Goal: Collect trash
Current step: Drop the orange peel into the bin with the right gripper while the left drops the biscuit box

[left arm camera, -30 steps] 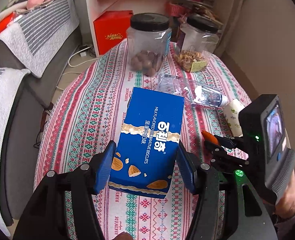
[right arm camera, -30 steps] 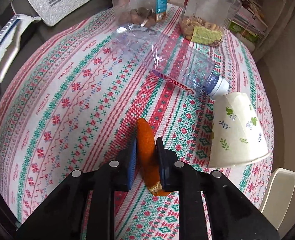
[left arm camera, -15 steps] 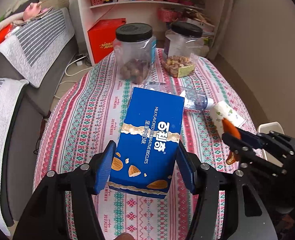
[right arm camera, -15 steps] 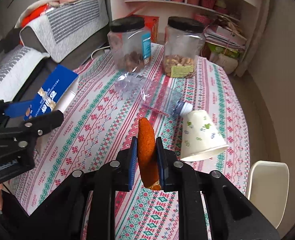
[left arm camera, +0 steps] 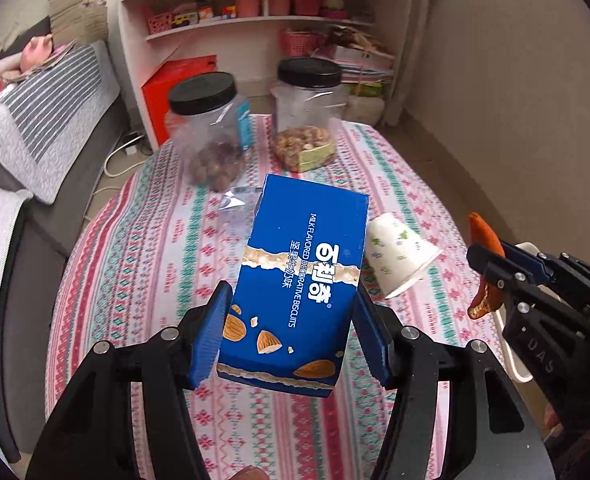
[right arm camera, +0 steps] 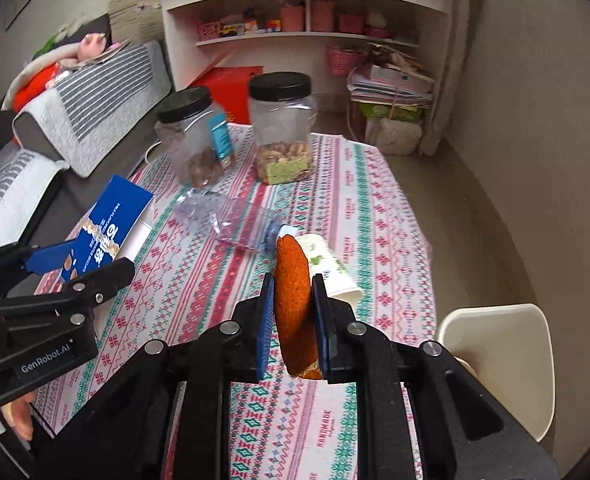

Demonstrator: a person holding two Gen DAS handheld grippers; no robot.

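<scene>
Two grippers loaded: both carry trash clear of the table [left arm camera: 143, 240].
Left gripper [left arm camera: 291, 332]: pads pressed on the two long sides of the blue biscuit box [left arm camera: 295, 292]; box long axis runs toward 12 o'clock, along the fingers.
Right gripper [right arm camera: 293, 322]: jaws pinched nearly together on the orange peel [right arm camera: 293, 304]; peel long axis toward 12 o'clock, its tip rising past the pads.
Remaining trash: crushed clear bottle [right arm camera: 235, 226] and tipped paper cup [right arm camera: 329, 270] lie on the tablecloth, touching or nearly so.
Key relation: from the right gripper, the cup lies at 1 o'clock just beyond the peel, the bottle at 11 o'clock; the right gripper is judged the nearer.
Not trash, by judgement: two lidded jars [right arm camera: 281, 128] at 12 o'clock.
Hidden: no bin shows in either view; the box covers most of the bottle in the left view; cup mouth partly behind the peel; the jars are blurred.
</scene>
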